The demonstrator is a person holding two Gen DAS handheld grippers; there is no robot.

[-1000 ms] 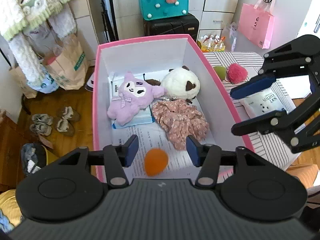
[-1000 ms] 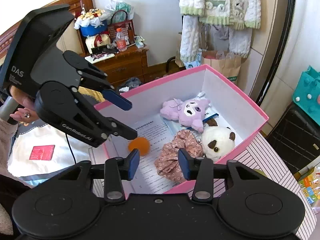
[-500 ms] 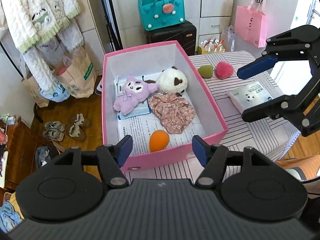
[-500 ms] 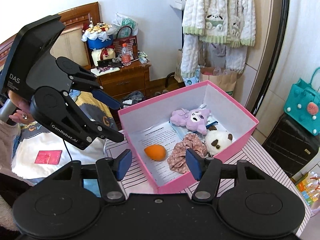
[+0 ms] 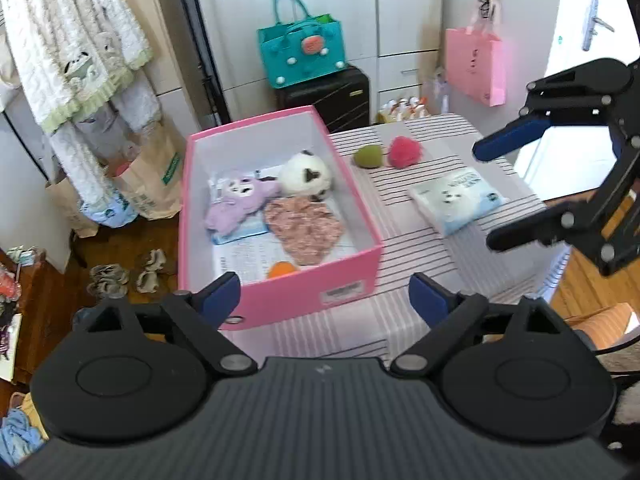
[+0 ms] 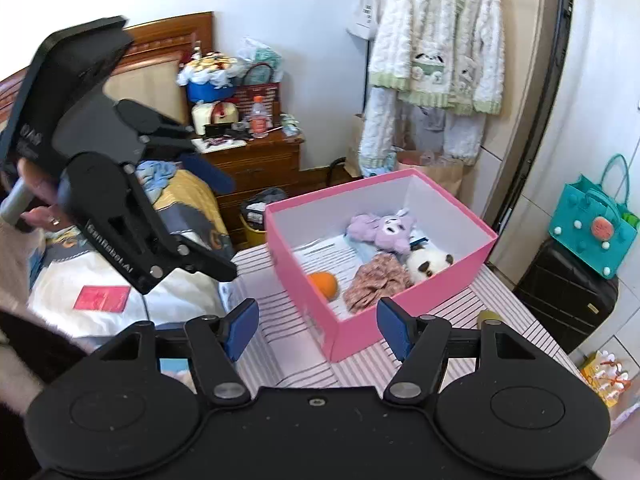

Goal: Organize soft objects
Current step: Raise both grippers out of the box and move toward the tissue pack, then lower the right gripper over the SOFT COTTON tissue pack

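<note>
Sponge (image 5: 282, 269) lies in box (image 5: 280, 300) beyond opening, empty left tool (image 5: 324, 296).

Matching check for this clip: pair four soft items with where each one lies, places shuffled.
Items:
1. orange ball
2. panda plush
3. green sponge
4. tissue pack

Places:
A. on the striped cloth, beside the red pom-pom
B. in the pink box, by its near wall
C. in the box, toward its far end
D. alone on the cloth, right of the box

Pairs: 1-B, 2-C, 3-A, 4-D
</note>
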